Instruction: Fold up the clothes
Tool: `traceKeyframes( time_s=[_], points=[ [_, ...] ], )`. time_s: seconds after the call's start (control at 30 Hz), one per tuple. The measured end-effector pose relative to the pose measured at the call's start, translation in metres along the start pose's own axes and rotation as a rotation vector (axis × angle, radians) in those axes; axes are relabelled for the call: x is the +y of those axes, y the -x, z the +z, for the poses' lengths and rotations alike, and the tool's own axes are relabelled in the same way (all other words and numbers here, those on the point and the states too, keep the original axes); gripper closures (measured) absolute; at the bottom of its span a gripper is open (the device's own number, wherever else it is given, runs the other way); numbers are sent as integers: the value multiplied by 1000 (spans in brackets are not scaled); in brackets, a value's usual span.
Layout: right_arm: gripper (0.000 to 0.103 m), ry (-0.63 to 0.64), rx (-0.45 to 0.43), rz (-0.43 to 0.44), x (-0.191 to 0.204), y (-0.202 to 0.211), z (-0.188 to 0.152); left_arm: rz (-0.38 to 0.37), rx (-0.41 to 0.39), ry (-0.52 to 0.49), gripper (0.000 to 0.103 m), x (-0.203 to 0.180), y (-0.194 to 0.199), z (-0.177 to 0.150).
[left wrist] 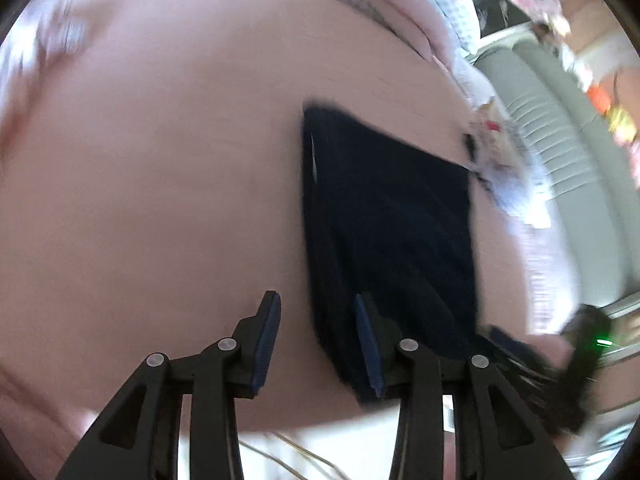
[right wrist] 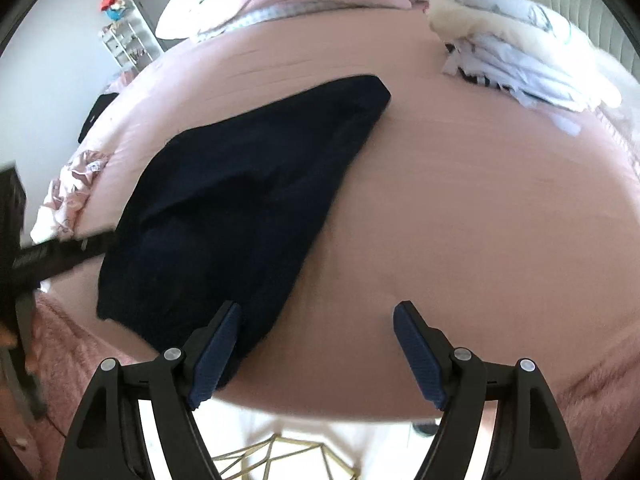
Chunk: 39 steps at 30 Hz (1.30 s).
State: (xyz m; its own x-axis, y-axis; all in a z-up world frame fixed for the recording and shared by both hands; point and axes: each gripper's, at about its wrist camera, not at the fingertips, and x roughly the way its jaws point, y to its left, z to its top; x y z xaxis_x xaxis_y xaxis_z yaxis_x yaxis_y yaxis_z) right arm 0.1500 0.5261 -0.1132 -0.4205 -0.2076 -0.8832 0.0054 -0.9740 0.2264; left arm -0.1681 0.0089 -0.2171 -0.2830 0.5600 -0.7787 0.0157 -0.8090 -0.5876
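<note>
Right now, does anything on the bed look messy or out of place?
The dark navy garment lies askew on the pink bedspread, its near corner reaching the bed's edge. Behind it, a pile of white clothes sits jumbled, unfolded. Both claws are open, holding nothing.

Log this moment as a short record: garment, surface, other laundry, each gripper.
garment: dark garment, lying flat on the bed, partly folded
surface: pink bedspread
other laundry: pile of light clothes at the far corner
left gripper: open, nothing held, fingers at the garment's near edge
right gripper: open wide, nothing held
</note>
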Motion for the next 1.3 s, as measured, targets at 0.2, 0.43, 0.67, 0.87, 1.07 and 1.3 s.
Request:
traceKeyframes(
  time_s=[0.2,0.43,0.67,0.87,1.07,1.3],
  points=[
    [25,-20,82,223,15,-12,-12,-159,104,93,68,7,-13,-21],
    [25,118,97,127,46,-43,6,-197,109,127,66,19,-13,-19],
    [25,135,62,240,70,-53,26,-242,88,132,62,28,-8,-14],
    [25,85,60,318,76,-81,58,-306,72,161,62,43,7,-16],
    [33,-27,61,488,54,-106,86,-409,128,174,62,36,12,-10],
    [35,-77,25,530,48,-116,142,-504,220,207,62,33,-2,21]
  ],
)
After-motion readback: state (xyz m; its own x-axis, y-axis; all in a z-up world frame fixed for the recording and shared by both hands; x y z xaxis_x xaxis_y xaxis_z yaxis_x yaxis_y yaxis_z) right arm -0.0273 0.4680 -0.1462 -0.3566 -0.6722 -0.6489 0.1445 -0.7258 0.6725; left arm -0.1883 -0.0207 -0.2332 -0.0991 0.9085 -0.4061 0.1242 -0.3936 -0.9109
